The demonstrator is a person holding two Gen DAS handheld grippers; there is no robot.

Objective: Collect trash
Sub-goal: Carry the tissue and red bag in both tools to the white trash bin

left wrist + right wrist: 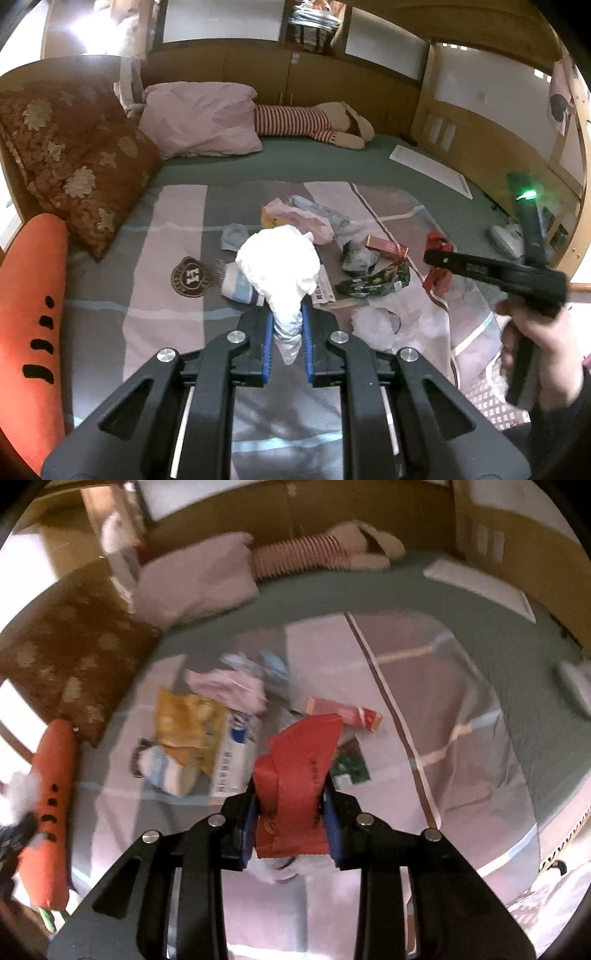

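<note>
My left gripper (pixel 288 325) is shut on a crumpled white tissue (pixel 280 262) and holds it above the bed. My right gripper (pixel 291 812) is shut on a red wrapper (pixel 299 764); it also shows in the left wrist view (pixel 439 258), held at the right over the trash pile. Loose trash lies on the striped blanket (pixel 147 295): a green snack bag (pixel 373 282), a red box (pixel 384 245), a pink wrapper (pixel 295 218), a yellow chip bag (pixel 188 720) and a white-blue packet (pixel 236 753).
A brown patterned pillow (pixel 81 162) and an orange carrot cushion (pixel 33 314) lie at the left. A pink pillow (pixel 199 118) and a striped plush toy (pixel 314 123) lie at the back. A white flat box (pixel 432 170) lies by the wooden wall.
</note>
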